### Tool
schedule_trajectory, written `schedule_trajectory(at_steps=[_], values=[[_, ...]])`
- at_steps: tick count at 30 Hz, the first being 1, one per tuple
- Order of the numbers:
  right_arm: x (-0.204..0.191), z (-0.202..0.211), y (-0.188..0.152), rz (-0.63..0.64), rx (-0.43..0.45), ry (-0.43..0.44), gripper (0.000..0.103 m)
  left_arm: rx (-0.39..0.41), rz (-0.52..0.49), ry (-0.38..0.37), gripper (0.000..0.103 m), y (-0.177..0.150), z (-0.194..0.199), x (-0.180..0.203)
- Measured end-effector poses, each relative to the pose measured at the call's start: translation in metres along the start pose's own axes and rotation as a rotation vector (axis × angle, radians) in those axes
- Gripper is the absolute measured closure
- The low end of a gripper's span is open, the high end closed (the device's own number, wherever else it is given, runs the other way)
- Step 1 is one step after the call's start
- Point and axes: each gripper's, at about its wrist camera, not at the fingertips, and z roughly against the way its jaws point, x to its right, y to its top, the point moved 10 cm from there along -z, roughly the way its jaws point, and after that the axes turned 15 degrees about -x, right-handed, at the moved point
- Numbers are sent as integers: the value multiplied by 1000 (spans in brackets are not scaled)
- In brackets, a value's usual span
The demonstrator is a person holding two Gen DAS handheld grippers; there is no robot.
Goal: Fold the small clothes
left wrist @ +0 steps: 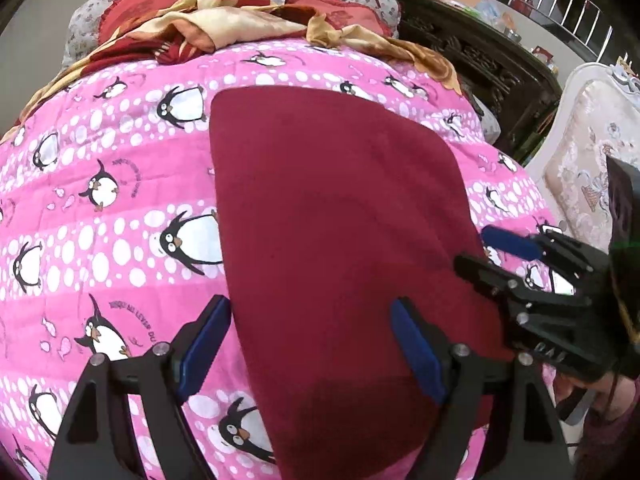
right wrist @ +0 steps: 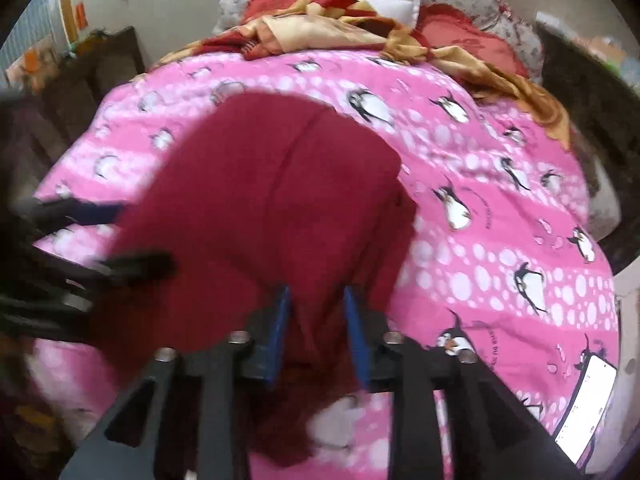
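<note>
A dark red garment (left wrist: 336,208) lies flat on the pink penguin quilt (left wrist: 104,208). My left gripper (left wrist: 310,312) is open, its blue pads (left wrist: 208,336) straddling the garment's left edge near the front. My right gripper (left wrist: 472,248) shows at the garment's right edge in the left wrist view, jaws apart. In the blurred right wrist view the garment (right wrist: 280,200) fills the middle and my right gripper (right wrist: 316,300) hangs over its near edge with the jaws partly open; nothing is clearly pinched. The left gripper (right wrist: 136,236) shows at the left.
Crumpled red and gold cloths (left wrist: 224,28) and pillows (left wrist: 352,12) lie at the bed's far end. A dark carved cabinet (left wrist: 480,60) and a pale upholstered chair (left wrist: 588,152) stand to the right. A white phone (right wrist: 588,408) lies on the quilt (right wrist: 500,220) at the right.
</note>
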Motion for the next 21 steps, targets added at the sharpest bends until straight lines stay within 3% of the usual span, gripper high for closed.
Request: schedule_trajectory(at_steps=[5,8,11,15,21], values=[[20,20,6,-98,28,83,52,15,23,-22,17,5,9,-7],[30,26,13,-183,58,223,50,21,64,-78,17,10,11,-15],[37,12,15,-236,43,252,48,-6,98,-138,17,13,4,-19],[35,-7,16,-286,11,342,47,-17,117,-154,17,15,-2,-22],[29,-23,21,-316,-16,438,35,-15,116,-180,15,20,-9,-18]])
